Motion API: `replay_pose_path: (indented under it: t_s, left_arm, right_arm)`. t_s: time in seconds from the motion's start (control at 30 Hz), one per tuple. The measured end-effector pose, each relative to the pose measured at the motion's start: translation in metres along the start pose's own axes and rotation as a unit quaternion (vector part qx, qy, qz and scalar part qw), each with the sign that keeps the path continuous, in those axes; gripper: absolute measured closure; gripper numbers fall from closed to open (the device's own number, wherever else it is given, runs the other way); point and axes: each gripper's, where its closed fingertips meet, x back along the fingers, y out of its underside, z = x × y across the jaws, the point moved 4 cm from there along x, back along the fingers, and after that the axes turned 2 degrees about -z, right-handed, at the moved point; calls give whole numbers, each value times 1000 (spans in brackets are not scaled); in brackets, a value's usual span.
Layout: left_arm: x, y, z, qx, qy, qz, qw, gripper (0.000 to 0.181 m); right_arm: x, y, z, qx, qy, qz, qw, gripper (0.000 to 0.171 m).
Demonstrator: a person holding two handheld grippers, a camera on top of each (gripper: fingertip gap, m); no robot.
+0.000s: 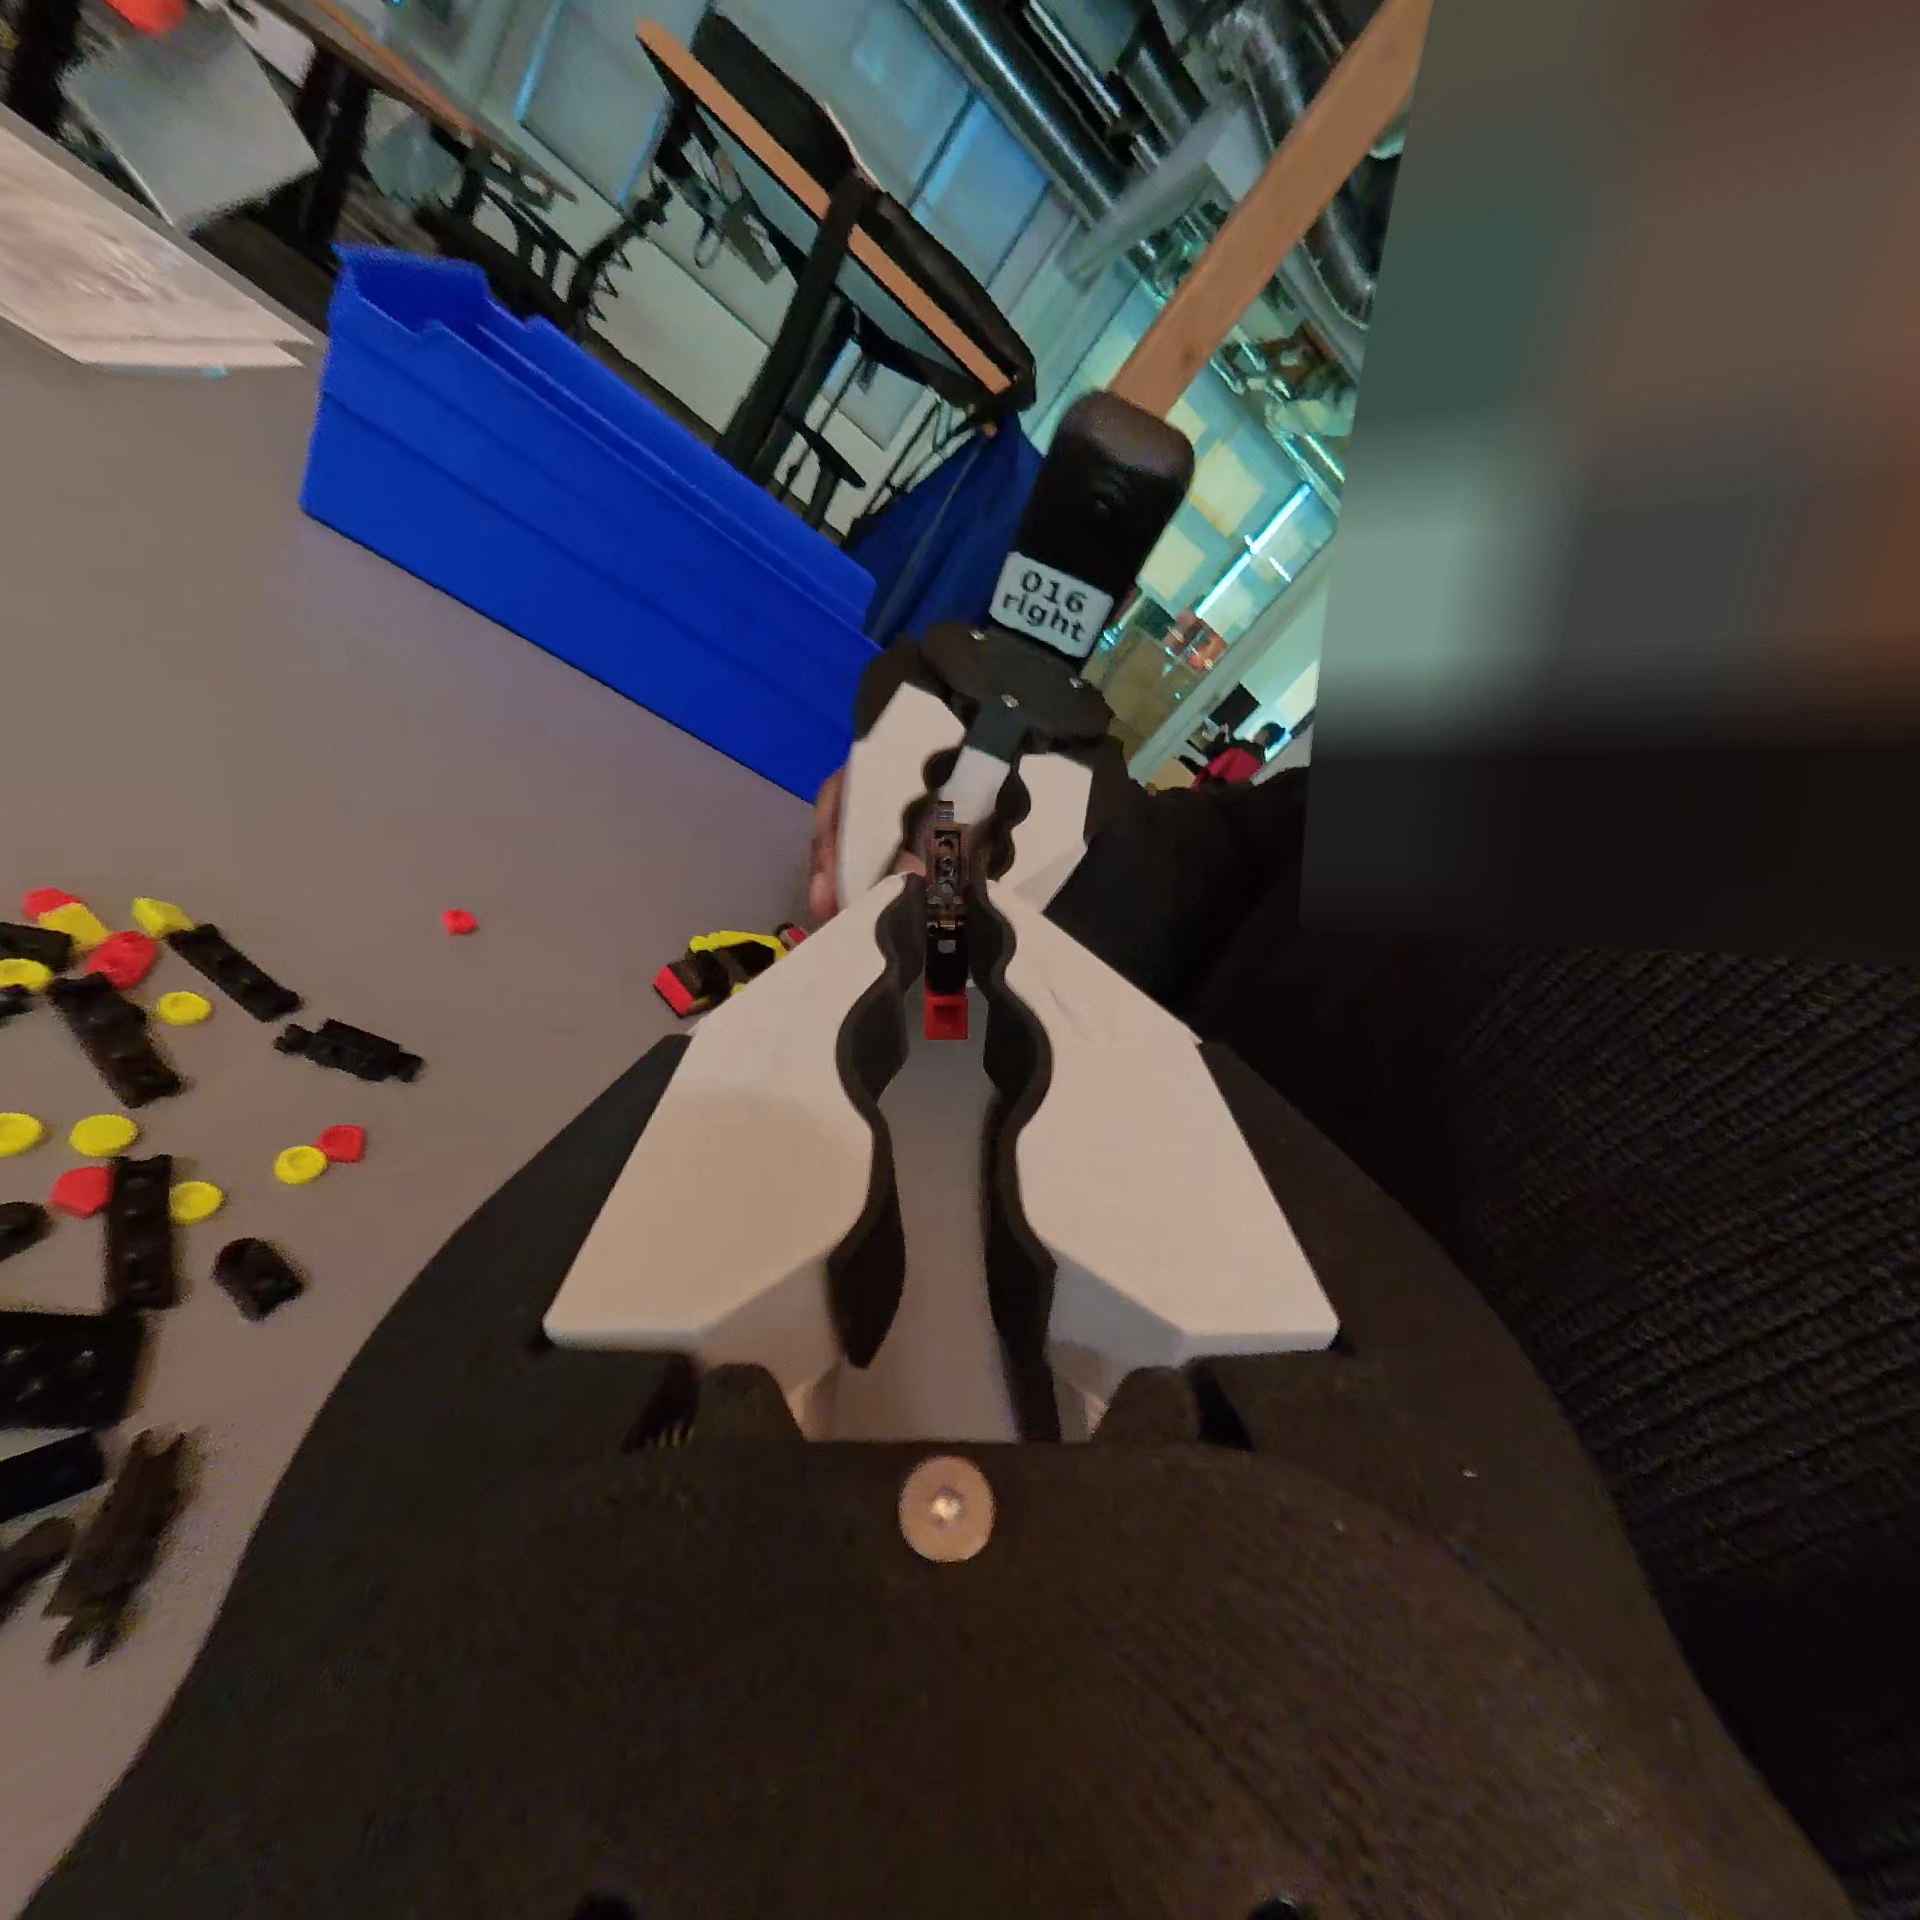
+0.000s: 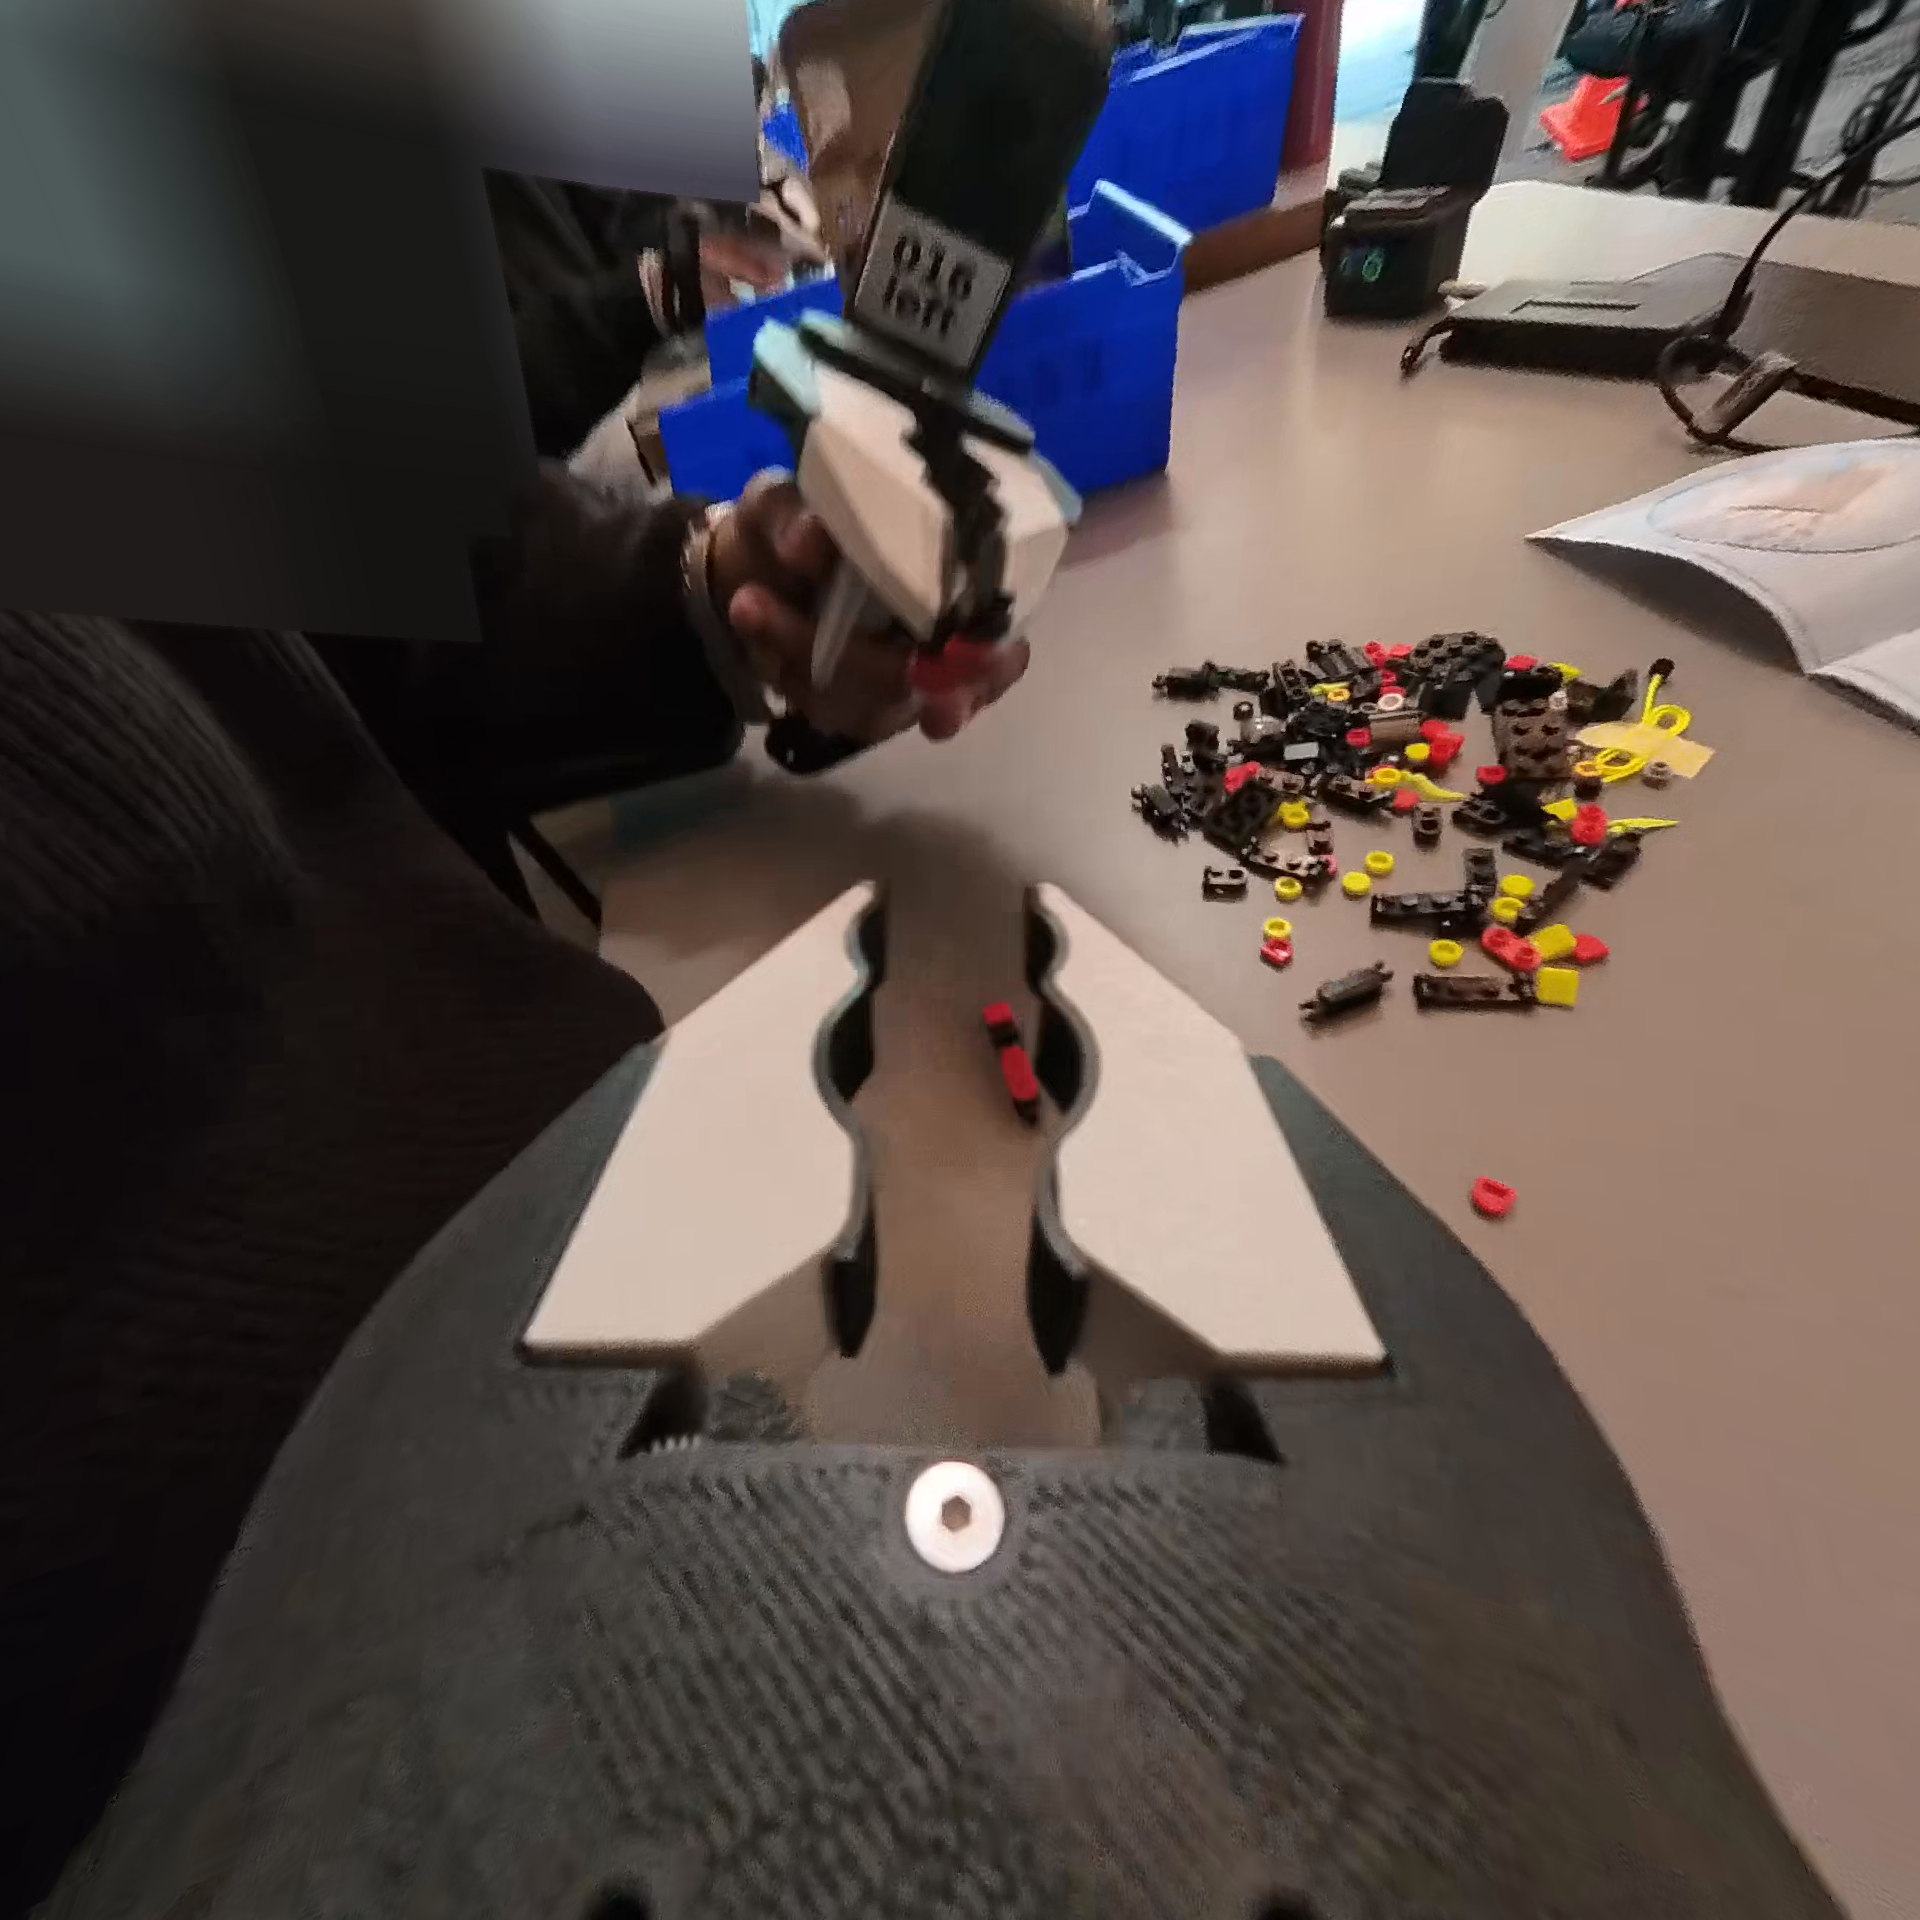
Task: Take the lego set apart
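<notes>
Left gripper point(image 1: 943, 914) clamped a small black-and-red lego piece point(image 1: 943, 971) (tips nearly closed). Right gripper point(image 2: 951, 914) was spread, empty, above table point(image 2: 1351, 1195).

Bare table point(image 2: 1299, 1299) nearside, loose brick pile point(image 2: 1423, 810) beyond, blue bins point(image 2: 1091, 384) probably blocking rear

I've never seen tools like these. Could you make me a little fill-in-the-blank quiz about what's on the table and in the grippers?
1. The left gripper has its fingers shut on a small lego piece that is black and ___.
2. The right gripper has its fingers ___.
3. The loose pieces heaped on the table are black, red and ___.
4. The colour of the bin is ___.

Missing words: red; open; yellow; blue.
</notes>
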Motion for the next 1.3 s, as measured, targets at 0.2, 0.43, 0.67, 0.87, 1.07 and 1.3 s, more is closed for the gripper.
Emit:
replay_pose_path:
  t_s: [0.2,0.43,0.67,0.87,1.07,1.3]
  left_arm:
    - [-21,15,6,-2,6,-45,999,177]
    - [-28,21,7,19,9,-61,998,178]
    - [-31,16,4,62,15,-31,997,177]
    - [-32,18,6,33,1,-42,999,177]
    - [-34,20,7,-9,-24,-56,998,177]
    - [-37,24,7,4,-30,-74,997,176]
  right_arm:
    - [-1,-12,-9,-82,-58,58,993,148]
    - [-1,-11,-11,-48,-44,46,997,158]
    - [5,-14,-6,-16,-14,49,999,159]
    - [3,-9,-6,-90,-65,53,992,161]
    - [4,-4,-6,-162,-115,54,979,164]
    - [6,-2,-8,-82,-85,12,993,164]
